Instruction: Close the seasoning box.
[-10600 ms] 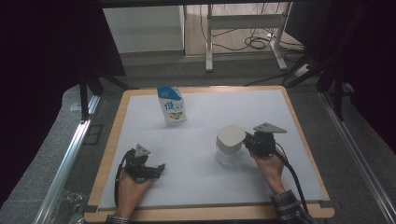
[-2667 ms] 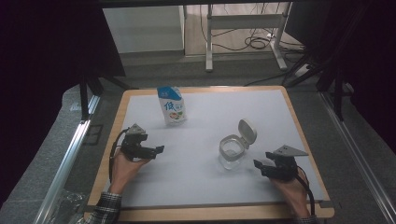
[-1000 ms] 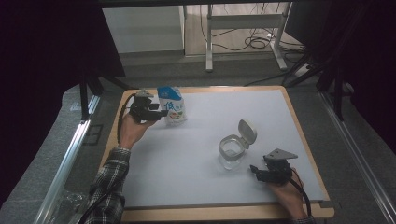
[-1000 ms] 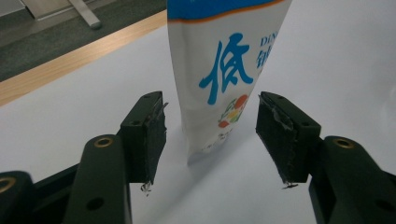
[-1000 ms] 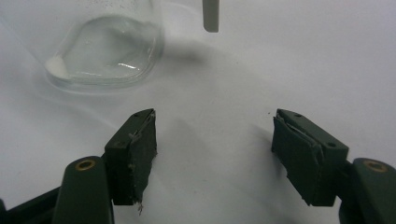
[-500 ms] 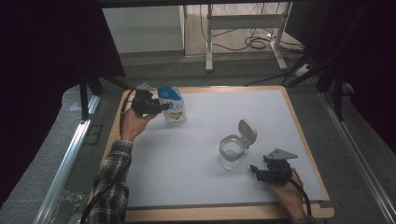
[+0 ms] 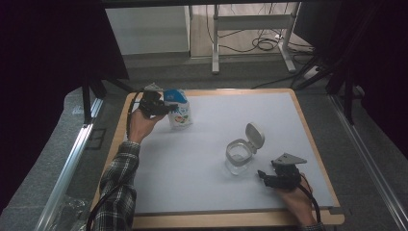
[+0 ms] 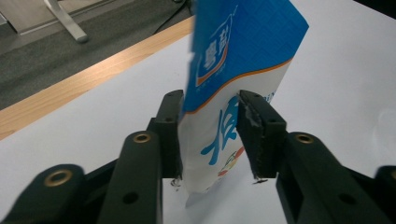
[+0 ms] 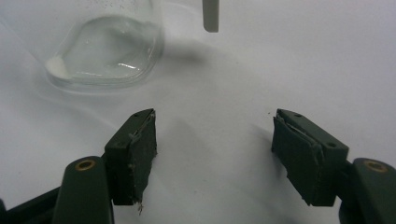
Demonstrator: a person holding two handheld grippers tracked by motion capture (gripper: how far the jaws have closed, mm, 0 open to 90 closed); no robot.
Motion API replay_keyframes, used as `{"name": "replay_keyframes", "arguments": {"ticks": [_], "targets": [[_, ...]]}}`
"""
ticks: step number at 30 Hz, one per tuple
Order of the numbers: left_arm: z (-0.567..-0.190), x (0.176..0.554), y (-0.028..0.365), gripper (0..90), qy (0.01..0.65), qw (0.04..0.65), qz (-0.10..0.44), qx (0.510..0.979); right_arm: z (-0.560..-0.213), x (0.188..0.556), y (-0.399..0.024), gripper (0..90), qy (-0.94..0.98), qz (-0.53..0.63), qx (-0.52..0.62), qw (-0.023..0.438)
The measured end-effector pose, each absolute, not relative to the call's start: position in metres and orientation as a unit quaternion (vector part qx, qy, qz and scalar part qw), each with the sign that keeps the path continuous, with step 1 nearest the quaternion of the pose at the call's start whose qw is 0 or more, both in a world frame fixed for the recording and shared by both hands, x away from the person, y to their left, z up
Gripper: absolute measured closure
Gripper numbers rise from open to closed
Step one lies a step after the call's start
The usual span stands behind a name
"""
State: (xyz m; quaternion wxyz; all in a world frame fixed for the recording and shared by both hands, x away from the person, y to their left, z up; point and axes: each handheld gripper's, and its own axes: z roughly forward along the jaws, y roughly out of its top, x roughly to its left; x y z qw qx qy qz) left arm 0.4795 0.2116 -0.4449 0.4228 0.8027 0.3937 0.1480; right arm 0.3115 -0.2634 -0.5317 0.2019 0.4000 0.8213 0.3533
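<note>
High view first: your left gripper [image 7: 159, 107] is at the far left part of the white table [image 7: 202, 159], and it meets the blue and white pouch [image 7: 179, 109], which stands upright near the far wooden edge. Your right gripper [image 7: 265, 176] rests low on the near right side, just beside the clear glass jar [image 7: 238, 158]; the jar's grey lid [image 7: 254, 137] is flipped open and stands up behind the mouth. The two grippers are well apart from each other. Left gripper view: the pouch [image 8: 233, 84] stands between your two black jaws, and both pads lie against its sides, the left one at the blue and white border, the right one on the white part with the blue character. These jaws have just been closing, and now they pinch the pouch near its lower half, while its bottom edge is close to the table. Right gripper view: your jaws are spread wide with nothing between them except bare white surface, and the jar [image 9: 105, 49] is ahead and to the left, not touching either pad.
</note>
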Motion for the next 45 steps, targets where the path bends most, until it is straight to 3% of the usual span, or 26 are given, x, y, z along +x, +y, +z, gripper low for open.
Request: {"name": "replay_keyframes", "arguments": {"ticks": [10, 45], "targets": [[-0.445, 0.474, 0.207, 87.9, 0.372, 0.408, 0.180, 0.814, -0.532, 0.312, -0.263, 31.1, 0.821, 0.353, 0.400, 0.202], [-0.433, 0.450, 0.186, 90.0, 0.348, 0.433, 0.174, 0.813, -0.532, 0.311, -0.263, 30.3, 0.822, 0.351, 0.400, 0.204]]}}
